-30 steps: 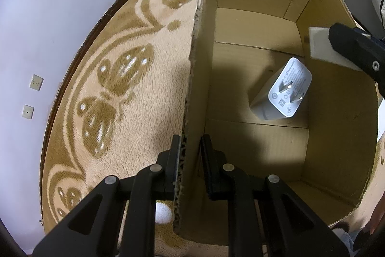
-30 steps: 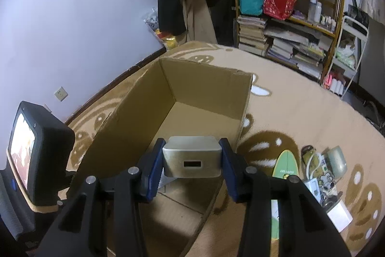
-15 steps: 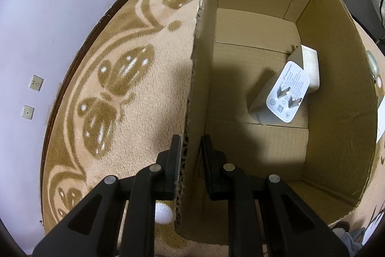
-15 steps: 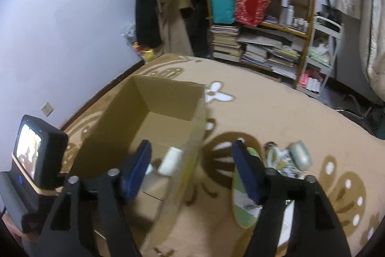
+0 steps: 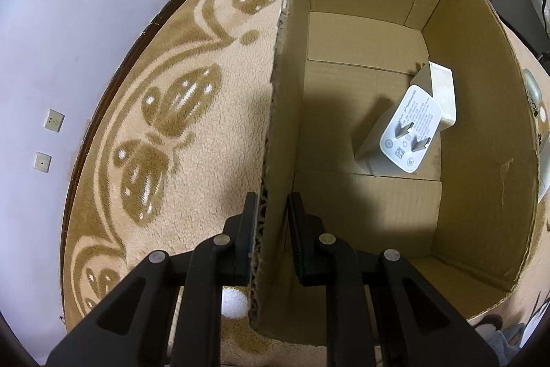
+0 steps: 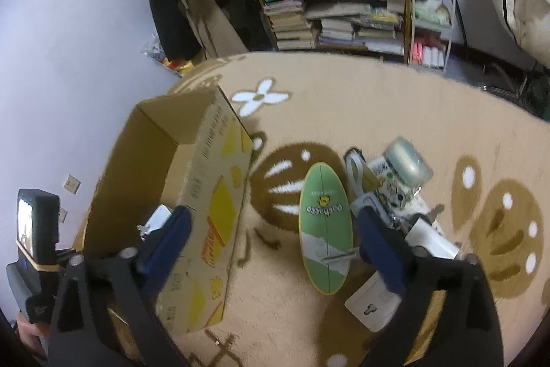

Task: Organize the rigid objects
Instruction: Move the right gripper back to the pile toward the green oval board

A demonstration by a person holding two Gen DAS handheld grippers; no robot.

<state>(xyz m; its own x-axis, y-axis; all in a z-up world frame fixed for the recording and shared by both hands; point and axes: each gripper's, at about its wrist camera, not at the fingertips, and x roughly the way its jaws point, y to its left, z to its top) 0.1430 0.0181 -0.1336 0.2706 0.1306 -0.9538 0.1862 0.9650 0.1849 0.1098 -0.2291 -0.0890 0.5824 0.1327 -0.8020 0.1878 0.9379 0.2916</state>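
One cardboard box (image 5: 481,126) on a carpet. Inside it, two white chargers (image 5: 409,133), one leaning on the other (image 5: 441,92). Outside the box: one green oval board (image 6: 325,226), one jar (image 6: 404,165), one white wall plate (image 6: 373,306). Two grippers.

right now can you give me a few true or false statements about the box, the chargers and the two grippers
1. The left gripper has its fingers on either side of the cardboard box wall. True.
2. The box is empty. False: two white chargers lie on its floor, one with its prongs facing up and another behind it, touching it.
3. The right gripper is holding a charger. False: its fingers are spread wide with nothing between them.
4. A green board lies on the carpet outside the box. True.
5. The box lies tipped on its side. False: it sits upright with its top open.
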